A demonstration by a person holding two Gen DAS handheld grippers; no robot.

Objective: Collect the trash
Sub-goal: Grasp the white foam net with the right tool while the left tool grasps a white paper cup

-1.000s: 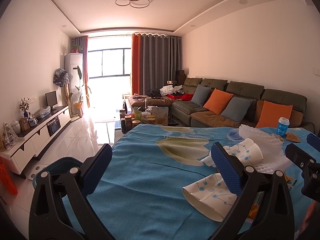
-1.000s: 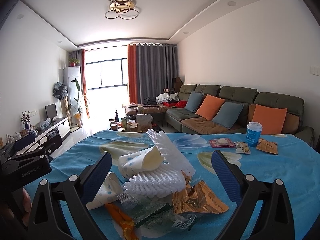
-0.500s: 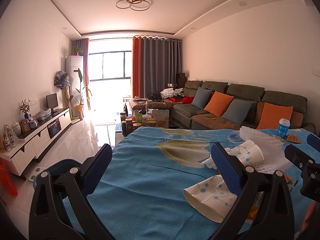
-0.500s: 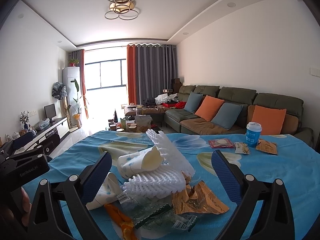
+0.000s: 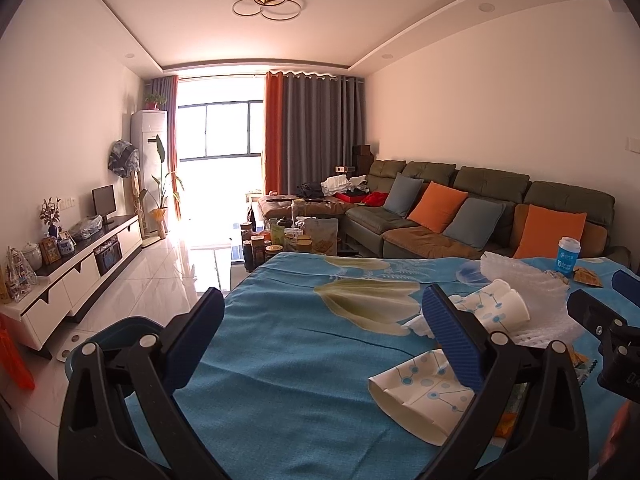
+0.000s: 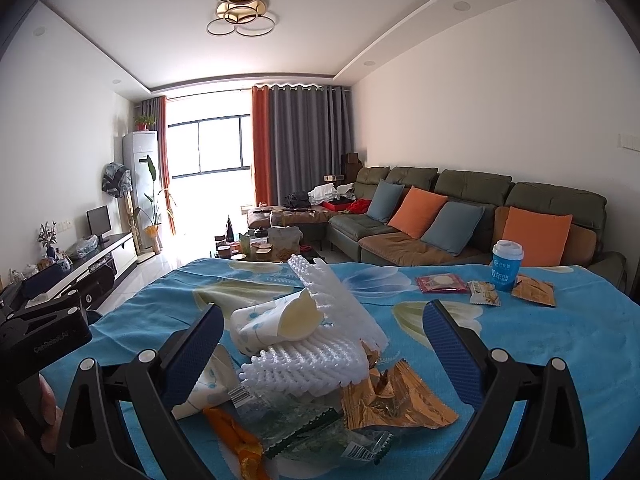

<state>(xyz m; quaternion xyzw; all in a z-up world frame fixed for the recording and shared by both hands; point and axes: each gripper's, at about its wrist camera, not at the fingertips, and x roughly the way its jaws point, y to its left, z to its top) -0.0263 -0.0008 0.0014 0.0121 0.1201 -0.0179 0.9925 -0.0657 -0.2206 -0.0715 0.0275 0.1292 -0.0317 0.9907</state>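
Nothing is being held yet: both the left gripper (image 5: pixel 320 332) and right gripper (image 6: pixel 324 340) are being kept with fingers apart, while the trash pile (image 6: pixel 312 360) is being left uncollected near the table's (image 6: pixel 560 340) front edge.

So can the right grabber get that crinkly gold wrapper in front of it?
Probably yes. The right gripper is open, and the gold wrapper lies on top of the pile between its fingers, with nothing covering it. The white foam net sits beside it and might get pinched too.

My left gripper (image 5: pixel 320 336) has tilted upward. The blue floral tablecloth (image 5: pixel 304 344) sits lower in frame. Nothing else shifted.
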